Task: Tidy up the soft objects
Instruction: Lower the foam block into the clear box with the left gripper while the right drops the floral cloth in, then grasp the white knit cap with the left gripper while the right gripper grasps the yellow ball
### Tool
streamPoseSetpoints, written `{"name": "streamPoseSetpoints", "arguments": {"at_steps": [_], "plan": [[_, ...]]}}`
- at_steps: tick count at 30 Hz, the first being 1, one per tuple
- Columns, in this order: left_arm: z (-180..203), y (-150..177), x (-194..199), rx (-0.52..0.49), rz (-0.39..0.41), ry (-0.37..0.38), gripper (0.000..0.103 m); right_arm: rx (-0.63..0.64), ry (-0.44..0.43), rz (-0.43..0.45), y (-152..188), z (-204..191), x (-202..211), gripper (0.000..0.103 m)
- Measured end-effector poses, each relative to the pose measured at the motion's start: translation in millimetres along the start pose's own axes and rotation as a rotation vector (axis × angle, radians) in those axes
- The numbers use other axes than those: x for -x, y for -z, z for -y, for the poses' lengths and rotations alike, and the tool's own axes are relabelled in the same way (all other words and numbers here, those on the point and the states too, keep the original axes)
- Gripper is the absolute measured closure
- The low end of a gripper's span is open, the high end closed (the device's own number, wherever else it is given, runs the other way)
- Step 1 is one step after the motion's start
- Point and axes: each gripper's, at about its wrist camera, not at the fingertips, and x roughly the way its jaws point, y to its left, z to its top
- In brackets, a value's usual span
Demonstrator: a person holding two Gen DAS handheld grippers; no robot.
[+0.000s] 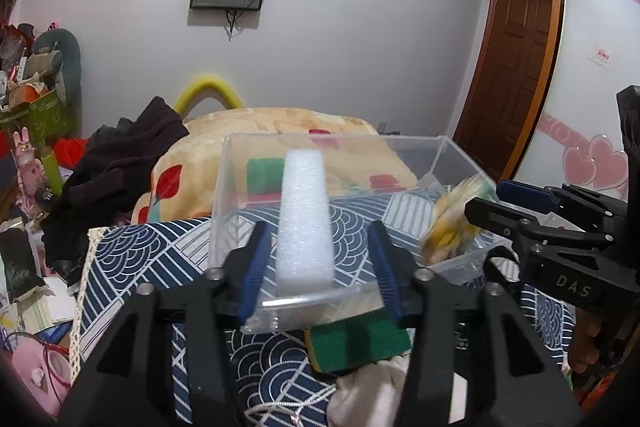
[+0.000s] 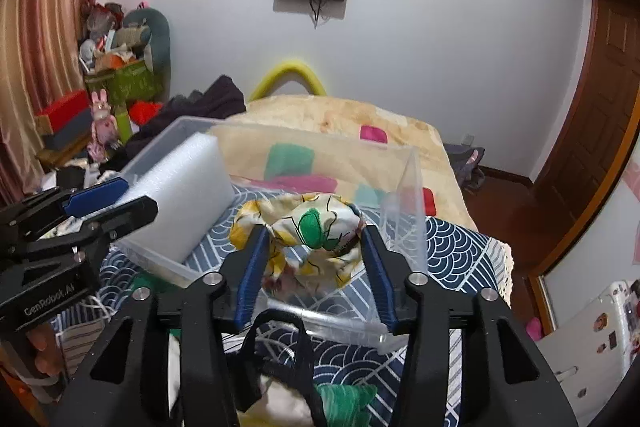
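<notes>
A clear plastic box (image 1: 456, 163) stands on the blue wave-patterned cloth (image 1: 132, 251). A white foam block (image 1: 306, 223) lies inside it, between the fingers of my left gripper (image 1: 320, 267), which is open around it without touching. In the right wrist view my right gripper (image 2: 314, 267) is open over the box rim (image 2: 412, 187), with a crumpled yellow, white and green cloth (image 2: 304, 227) lying between its fingers inside the box. The foam block (image 2: 180, 203) leans at the box's left. A green sponge (image 1: 356, 339) lies just outside the box's near wall.
A beige flowered blanket (image 1: 256, 131) covers the bed behind the box. Dark clothes (image 1: 116, 171) are piled at the left. A white cloth (image 1: 368, 391) and a black strap (image 2: 276, 343) lie near the front. A wooden door (image 1: 508, 75) is at the right.
</notes>
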Motion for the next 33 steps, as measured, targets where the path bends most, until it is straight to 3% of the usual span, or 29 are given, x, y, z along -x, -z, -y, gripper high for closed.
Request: {"name": "streamPoseSetpoints", "arguments": {"at_steps": [6, 11, 17, 33], "plan": [[8, -3, 30, -0.018, 0.054, 0.001, 0.029, -0.023, -0.016, 0.071, 1, 2, 24, 0.050], [14, 1, 57, -0.025, 0.110, -0.019, 0.005, -0.040, -0.016, 0.134, 7, 6, 49, 0.046], [22, 15, 72, -0.035, 0.119, -0.008, 0.001, -0.053, 0.004, 0.172, 23, 4, 64, 0.039], [33, 72, 43, -0.018, -0.074, 0.049, 0.001, -0.107, -0.073, 0.055, 70, -6, 42, 0.039]]}}
